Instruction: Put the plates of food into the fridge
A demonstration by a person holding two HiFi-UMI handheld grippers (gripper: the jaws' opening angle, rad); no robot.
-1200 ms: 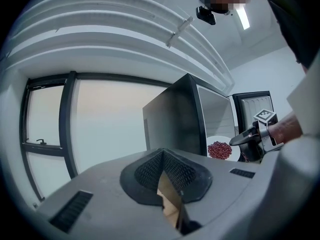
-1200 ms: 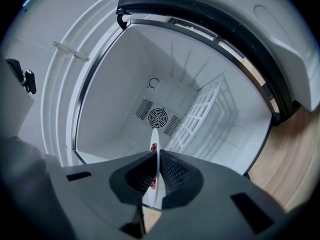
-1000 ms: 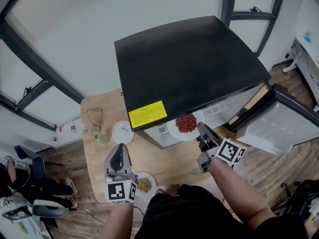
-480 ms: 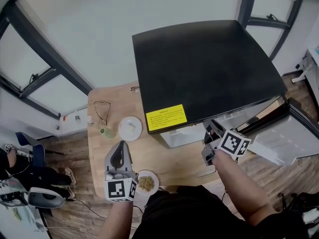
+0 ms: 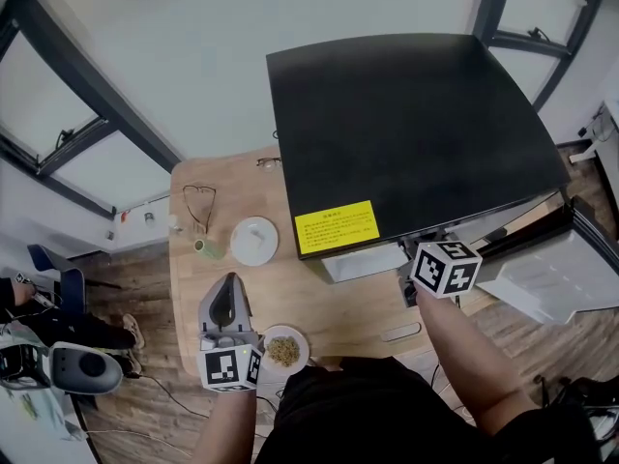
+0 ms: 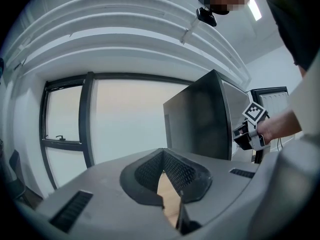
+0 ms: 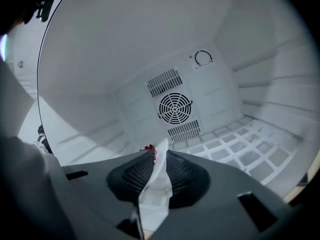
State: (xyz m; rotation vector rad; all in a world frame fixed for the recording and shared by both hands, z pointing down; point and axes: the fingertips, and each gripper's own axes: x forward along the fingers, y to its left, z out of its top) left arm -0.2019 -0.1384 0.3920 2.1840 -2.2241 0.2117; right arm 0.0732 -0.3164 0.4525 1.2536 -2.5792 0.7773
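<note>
1. My right hand-held gripper (image 7: 159, 153) reaches inside the fridge (image 5: 406, 133). Its jaws are opening, with the rim of the white plate (image 7: 155, 189) between them, and the pads do not look pressed on it.
2. That plate carries red food (image 7: 149, 148) and lies low in the fridge, over the wire shelf (image 7: 235, 144). I cannot tell whether it rests fully on the shelf.
3. My left hand-held gripper (image 6: 162, 156) hovers over the counter (image 5: 338, 307). Its jaws are together at the tips and hold nothing.
4. The second plate (image 5: 284, 349), with brown food, sits at the counter's near edge, just beside my left hand-held gripper.
5. I judge both plates stiff and fairly light, with a smooth rim that could slip between the pads. They would likely chip or break if dropped.
6. The food looks like loose pieces, so I expect any tilt to send it sliding.
7. I would take hold at the bare rim nearest me, clear of the food, bite well in, and keep the plate level.
</note>
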